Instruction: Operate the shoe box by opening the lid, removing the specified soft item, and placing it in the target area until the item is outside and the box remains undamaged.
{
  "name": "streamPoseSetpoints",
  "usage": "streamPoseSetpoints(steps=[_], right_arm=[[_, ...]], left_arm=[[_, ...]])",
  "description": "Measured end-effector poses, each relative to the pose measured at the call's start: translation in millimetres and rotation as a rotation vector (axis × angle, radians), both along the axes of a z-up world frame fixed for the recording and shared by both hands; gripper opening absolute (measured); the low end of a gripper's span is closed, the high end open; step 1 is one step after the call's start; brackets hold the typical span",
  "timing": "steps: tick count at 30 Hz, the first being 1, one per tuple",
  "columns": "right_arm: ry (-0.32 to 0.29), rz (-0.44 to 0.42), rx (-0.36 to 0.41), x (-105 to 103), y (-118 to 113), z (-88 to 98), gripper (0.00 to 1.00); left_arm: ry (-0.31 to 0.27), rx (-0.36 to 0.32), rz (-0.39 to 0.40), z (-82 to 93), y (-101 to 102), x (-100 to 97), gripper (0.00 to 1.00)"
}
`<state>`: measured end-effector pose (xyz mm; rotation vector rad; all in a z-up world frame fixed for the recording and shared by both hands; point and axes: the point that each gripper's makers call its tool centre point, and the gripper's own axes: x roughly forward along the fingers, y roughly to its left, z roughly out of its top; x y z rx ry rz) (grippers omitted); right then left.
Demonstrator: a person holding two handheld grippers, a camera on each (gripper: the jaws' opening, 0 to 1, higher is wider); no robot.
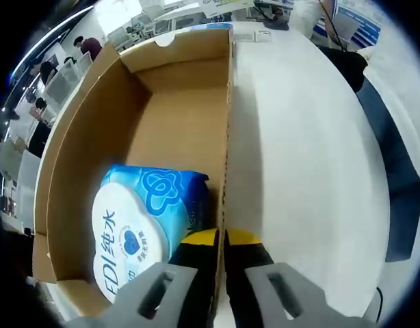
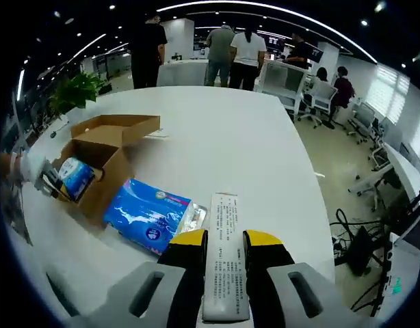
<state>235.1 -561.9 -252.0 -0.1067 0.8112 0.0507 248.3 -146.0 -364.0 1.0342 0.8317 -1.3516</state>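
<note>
The open cardboard shoe box lies on the white table, and a blue and white soft tissue pack rests in its near corner. My left gripper is shut on the box's right wall, one yellow-tipped jaw inside and one outside. In the right gripper view, the same box stands at the left with its lid folded back. The left gripper is at its near end. A blue soft pack lies on the table beside the box. My right gripper is shut on a white printed flat pack.
The white table stretches far behind the box. Several people stand at desks beyond it, with a potted plant at the left. Office chairs and cables are on the floor at the right. A dark chair borders the table's right side.
</note>
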Motion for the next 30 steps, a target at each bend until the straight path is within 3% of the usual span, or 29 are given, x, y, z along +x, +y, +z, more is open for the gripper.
streamPoseSetpoints(steps=[7,16,30], right_arm=[[0.032,-0.049,0.017,-13,-14,-24.1,0.19],[0.063,-0.071,0.031,-24,-15,-46.7,0.19],[0.079,-0.072,0.025,-32,-12,-59.7,0.19]], left_arm=[[0.003,0.0,0.001,-0.4,-1,-0.3,0.02],[0.003,0.0,0.001,-0.6,-1,-0.9,0.02],[0.008,-0.003,0.01,-0.4,0,-0.8,0.02]])
